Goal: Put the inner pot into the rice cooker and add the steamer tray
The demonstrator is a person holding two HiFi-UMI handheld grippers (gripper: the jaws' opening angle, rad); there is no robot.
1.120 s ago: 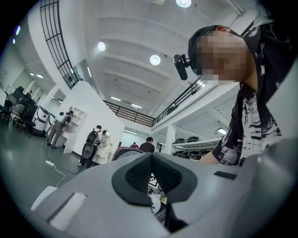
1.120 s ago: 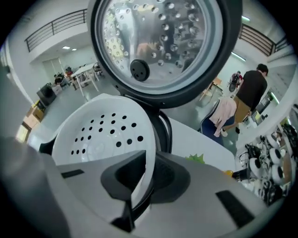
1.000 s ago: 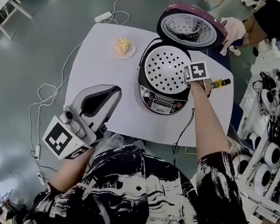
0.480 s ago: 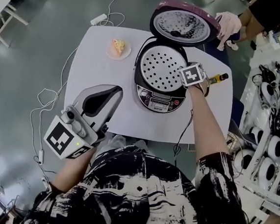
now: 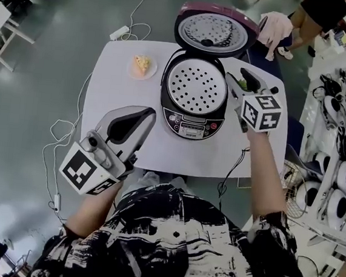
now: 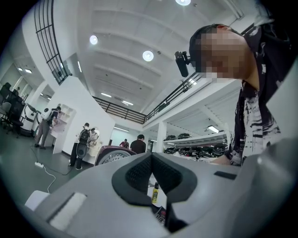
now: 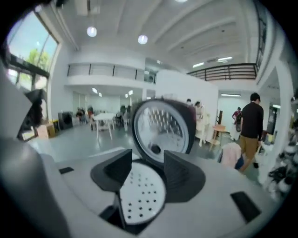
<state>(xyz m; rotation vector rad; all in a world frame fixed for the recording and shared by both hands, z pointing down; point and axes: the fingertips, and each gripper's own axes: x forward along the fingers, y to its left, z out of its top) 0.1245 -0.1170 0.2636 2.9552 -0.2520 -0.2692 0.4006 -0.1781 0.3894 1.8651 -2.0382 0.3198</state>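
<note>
The black rice cooker stands mid-table with its maroon lid tipped up and back. The white perforated steamer tray lies flat in its mouth and hides the inner pot. My right gripper hovers above the cooker's right rim; its jaws are opening and nothing is between them. In the right gripper view the steamer tray and lid show through the gap. My left gripper hangs shut and empty over the table's front left edge, also seen in the left gripper view.
A plate with a cake slice sits at the back left of the white table. A yellow bottle lies right of the cooker. Cables trail on the floor. Shelves of cookers stand at the right; a person stands beyond.
My right gripper has lifted off the cooker's right rim, tilted up, and its jaws have parted. The steamer tray stays in the cooker. The left gripper has drifted slightly.
</note>
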